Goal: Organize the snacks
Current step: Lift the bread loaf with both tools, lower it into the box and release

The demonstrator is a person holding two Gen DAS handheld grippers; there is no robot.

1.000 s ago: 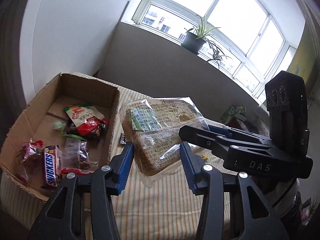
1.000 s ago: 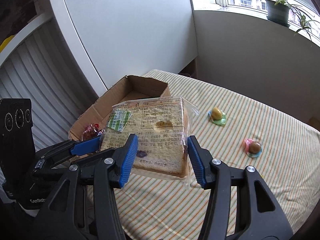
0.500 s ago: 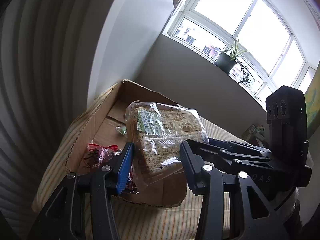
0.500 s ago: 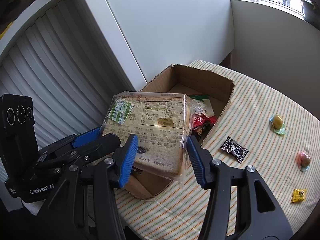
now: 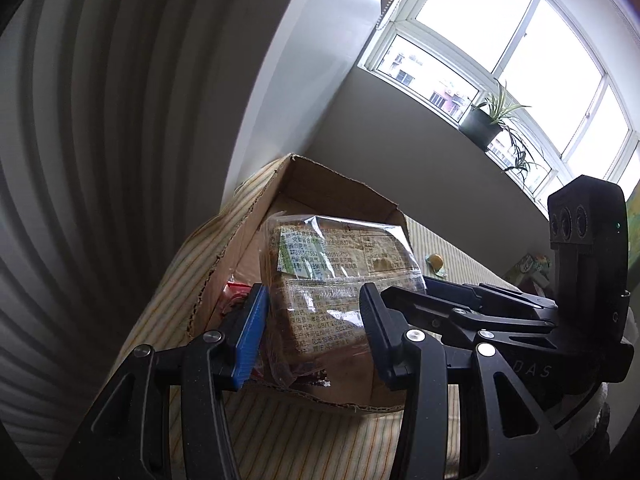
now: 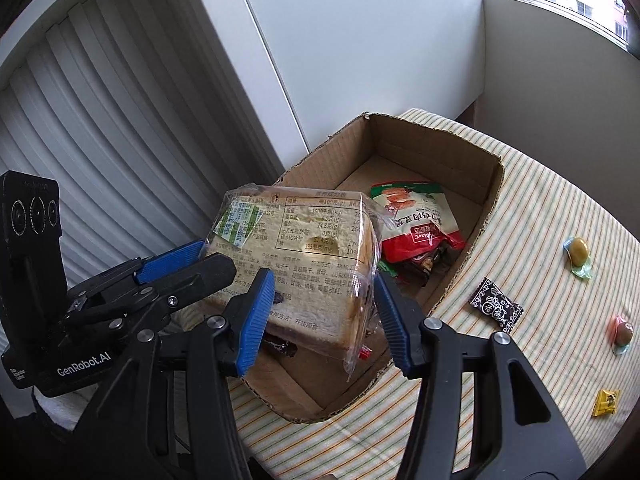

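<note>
From the left wrist view, the clear plastic-wrapped loaf of sliced bread [image 5: 334, 292] hangs above the near end of the brown open-topped cardboard box [image 5: 320, 184], which sits on the striped tablecloth [image 5: 304, 444]. The left gripper [image 5: 312, 330] brackets the loaf's lower part, blue pad at one side and black finger at the other, seemingly clenched on it, though actual contact is hard to confirm; the right gripper's black fingers reach in from the right at the loaf's far side. From the right wrist view, the loaf [image 6: 298, 258] is tilted over the box interior [image 6: 400, 160], beside a red and green snack packet [image 6: 418, 220] already lying inside. The right gripper [image 6: 324, 316] straddles the bread's lower corner, and whether it pinches bread or only loose film I cannot tell. The bread looks light, soft and easily crushed, its wrapper slippery, so broad, gentle holds on opposite crust sides seem best. Both tools point forward and downward, converging from either side.
</note>
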